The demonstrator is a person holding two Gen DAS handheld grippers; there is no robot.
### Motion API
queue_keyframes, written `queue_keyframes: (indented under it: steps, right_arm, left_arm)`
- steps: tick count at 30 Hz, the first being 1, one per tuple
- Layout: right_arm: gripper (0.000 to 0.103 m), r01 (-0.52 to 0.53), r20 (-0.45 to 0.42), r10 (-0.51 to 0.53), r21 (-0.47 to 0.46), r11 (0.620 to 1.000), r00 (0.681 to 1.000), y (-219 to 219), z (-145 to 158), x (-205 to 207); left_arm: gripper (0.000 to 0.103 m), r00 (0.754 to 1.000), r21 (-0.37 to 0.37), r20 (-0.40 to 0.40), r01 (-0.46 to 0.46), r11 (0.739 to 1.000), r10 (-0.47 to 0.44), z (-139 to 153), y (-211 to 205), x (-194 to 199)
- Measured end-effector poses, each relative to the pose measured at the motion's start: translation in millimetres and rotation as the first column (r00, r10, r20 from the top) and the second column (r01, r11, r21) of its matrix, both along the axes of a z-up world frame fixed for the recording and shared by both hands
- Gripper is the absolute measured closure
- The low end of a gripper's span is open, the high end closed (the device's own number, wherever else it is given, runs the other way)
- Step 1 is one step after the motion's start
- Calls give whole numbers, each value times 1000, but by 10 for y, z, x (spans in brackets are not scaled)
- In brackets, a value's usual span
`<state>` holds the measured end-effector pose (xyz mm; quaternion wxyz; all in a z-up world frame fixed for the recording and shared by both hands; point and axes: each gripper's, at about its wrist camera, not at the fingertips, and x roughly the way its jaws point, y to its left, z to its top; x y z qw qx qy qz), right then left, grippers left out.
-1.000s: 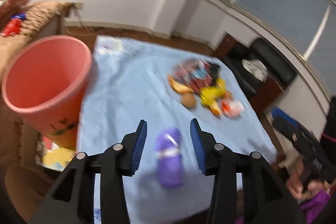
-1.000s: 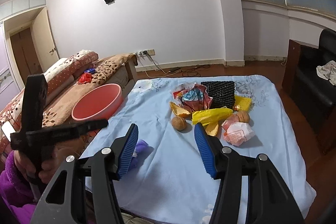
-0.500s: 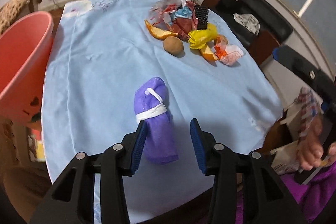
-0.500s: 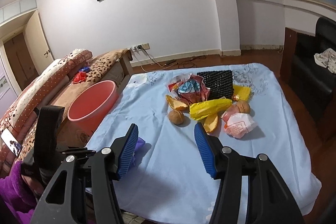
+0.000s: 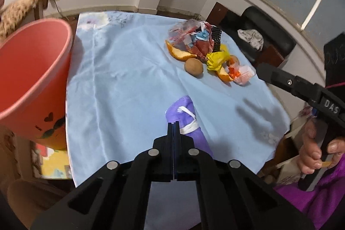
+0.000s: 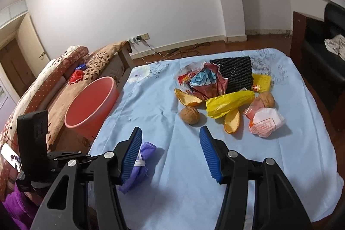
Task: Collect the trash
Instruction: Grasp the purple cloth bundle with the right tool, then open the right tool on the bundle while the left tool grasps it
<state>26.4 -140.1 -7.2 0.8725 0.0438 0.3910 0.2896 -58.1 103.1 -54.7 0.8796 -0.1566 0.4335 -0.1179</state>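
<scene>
A pile of trash lies on the blue tablecloth [image 6: 151, 113]: a red snack wrapper [image 6: 204, 81], orange peels [image 6: 188, 99], a walnut [image 6: 189, 115], a yellow bag [image 6: 228, 104], a black mesh mat [image 6: 234, 73] and a white-pink wrapper [image 6: 266, 122]. The pile also shows in the left wrist view [image 5: 204, 53]. A rolled purple cloth [image 5: 187, 122] lies near the front edge, just right of my shut, empty left gripper [image 5: 173, 125]. My right gripper [image 6: 170, 154] is open and empty above the cloth's front. A pink bucket [image 5: 32, 70] stands at the left edge.
A brown-covered bed [image 6: 71, 83] lies left of the table, behind the bucket [image 6: 90, 105]. A black armchair [image 5: 265, 36] with a white rag stands at the far right. A cable runs along the back wall [image 6: 172, 51].
My left gripper has shut with nothing between its fingers, and the purple cloth now lies just to its right. The right gripper has stayed open, shifting slightly.
</scene>
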Motion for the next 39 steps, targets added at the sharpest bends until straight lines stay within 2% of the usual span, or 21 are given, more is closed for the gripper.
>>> queue_keyframes:
  steps: [2, 4, 6, 7, 11, 14, 17, 21, 24, 25, 28, 32, 35, 37, 39]
  right_arm:
    - [48, 9, -11, -9, -2, 1000, 1000, 11, 20, 18]
    - [48, -5, -41, 4, -6, 1000, 999, 48, 38, 38]
    - [48, -39, -83, 37, -17, 999, 996, 110, 21, 46]
    - [47, -64, -114, 61, -21, 998, 992, 154, -5, 47]
    - [45, -171, -306, 152, -38, 985, 940, 420, -241, 69]
    - [45, -234, -374, 184, -92, 968, 909, 615, -370, 54]
    - [45, -285, -392, 213, -135, 949, 895, 764, -424, 10]
    - [46, -325, -417, 242, -141, 935, 876, 884, -493, -53]
    - [61, -352, -437, 252, -162, 922, 863, 947, -584, -95]
    - [72, -359, -440, 253, -177, 916, 862, 974, -616, -108]
    - [87, -376, -413, 272, -194, 906, 869, 921, -619, -163]
    - [90, -380, -324, 302, -213, 900, 897, 817, -531, -223]
    - [91, -382, -240, 329, -227, 896, 913, 878, -492, -216]
    - [91, -383, -188, 345, -234, 893, 920, 959, -468, -209]
    - [90, -399, -157, 373, -197, 896, 915, 1022, -466, -185]
  left_arm:
    - [103, 1000, -65, -15, 12, 998, -13, -3, 88, 21]
    - [102, 1000, -72, 0, 21, 997, -21, 28, 121, 23]
    - [77, 999, -74, 10, 42, 996, -42, 53, 121, 29]
    - [60, 999, -82, 4, 53, 995, -53, 56, 123, 37]
    - [59, 998, -87, 25, 52, 995, -51, 127, 233, 2]
    - [59, 998, -60, 53, 32, 998, -29, 202, 359, -52]
    - [59, 999, -62, 42, 10, 998, -8, 221, 475, -69]
    - [59, 1000, -46, 25, -2, 999, 3, 226, 523, -87]
    - [59, 1000, -25, 29, -5, 1000, 6, 248, 517, -129]
    - [59, 999, -18, 37, -7, 1000, 7, 258, 509, -154]
    - [59, 998, -24, 56, -12, 1000, 14, 245, 478, -209]
    - [59, 999, -74, 15, -33, 997, 34, 168, 384, -126]
    - [59, 998, -88, 14, -60, 994, 61, 193, 354, -90]
    - [59, 996, -110, 0, -88, 990, 89, 199, 374, -57]
    - [59, 992, -131, -28, -123, 984, 121, 190, 381, 5]
